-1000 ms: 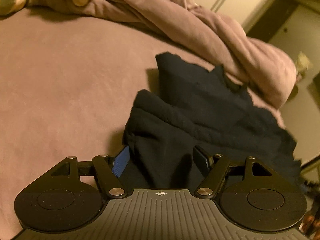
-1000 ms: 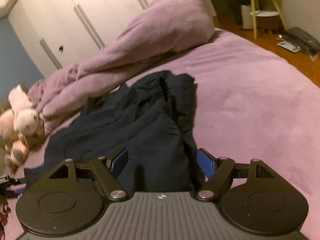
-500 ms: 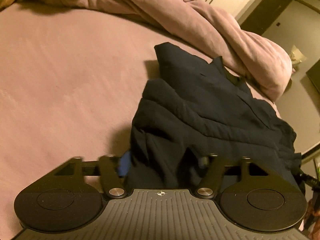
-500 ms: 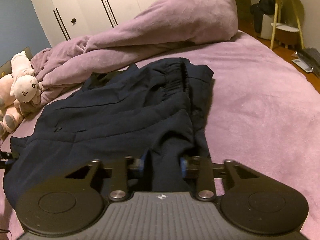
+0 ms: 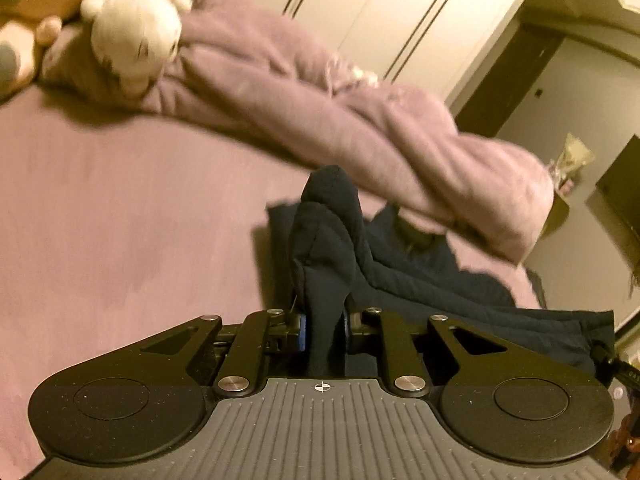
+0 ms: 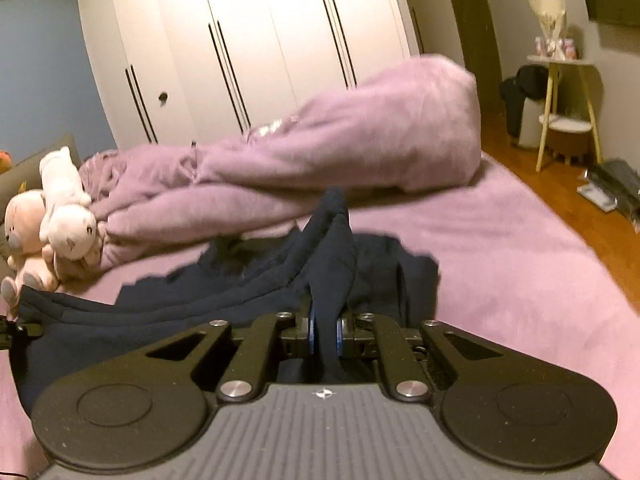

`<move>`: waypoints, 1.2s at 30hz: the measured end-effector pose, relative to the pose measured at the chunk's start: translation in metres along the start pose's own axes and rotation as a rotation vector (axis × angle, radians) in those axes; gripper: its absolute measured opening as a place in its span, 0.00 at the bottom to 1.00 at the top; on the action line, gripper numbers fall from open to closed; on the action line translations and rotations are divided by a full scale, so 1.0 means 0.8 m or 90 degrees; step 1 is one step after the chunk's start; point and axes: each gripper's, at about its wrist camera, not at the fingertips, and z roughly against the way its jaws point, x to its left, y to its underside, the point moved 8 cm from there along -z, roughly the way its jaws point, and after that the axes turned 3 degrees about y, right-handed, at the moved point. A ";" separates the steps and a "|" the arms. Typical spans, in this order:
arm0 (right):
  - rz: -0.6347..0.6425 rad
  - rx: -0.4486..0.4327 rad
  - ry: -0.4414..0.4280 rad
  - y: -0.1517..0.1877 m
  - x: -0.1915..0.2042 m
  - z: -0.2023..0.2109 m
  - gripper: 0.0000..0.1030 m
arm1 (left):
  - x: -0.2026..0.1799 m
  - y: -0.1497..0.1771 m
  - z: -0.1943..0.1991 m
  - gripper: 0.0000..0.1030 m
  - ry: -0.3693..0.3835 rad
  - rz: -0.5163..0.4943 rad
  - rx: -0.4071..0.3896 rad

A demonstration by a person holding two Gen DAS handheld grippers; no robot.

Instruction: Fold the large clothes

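Left tongs (image 5: 323,330), right tongs (image 6: 324,331): each pinching a fold of navy garment (image 5: 420,276) above bed (image 5: 120,208). Advice: lift evenly, keep edge taut, fold over squarely.

Home bedroom: bed (image 6: 500,248) w/ bunched purple duvet (image 6: 340,144) (plush toys (image 6: 60,208) at left), white wardrobe (image 6: 260,40) far.
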 end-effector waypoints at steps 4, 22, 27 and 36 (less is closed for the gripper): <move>-0.010 -0.027 0.013 -0.045 0.006 -0.008 0.08 | -0.025 -0.047 -0.014 0.17 -0.028 -0.017 -0.023; -0.084 -0.051 0.166 -0.137 -0.032 -0.261 0.08 | -0.048 -0.144 -0.259 0.20 -0.187 -0.054 -0.137; -0.104 -0.017 0.239 -0.067 -0.062 -0.326 0.10 | -0.001 -0.089 -0.323 0.36 -0.210 -0.019 -0.135; -0.147 -0.005 0.249 -0.012 -0.102 -0.373 0.21 | 0.069 -0.060 -0.361 0.59 -0.158 0.144 -0.122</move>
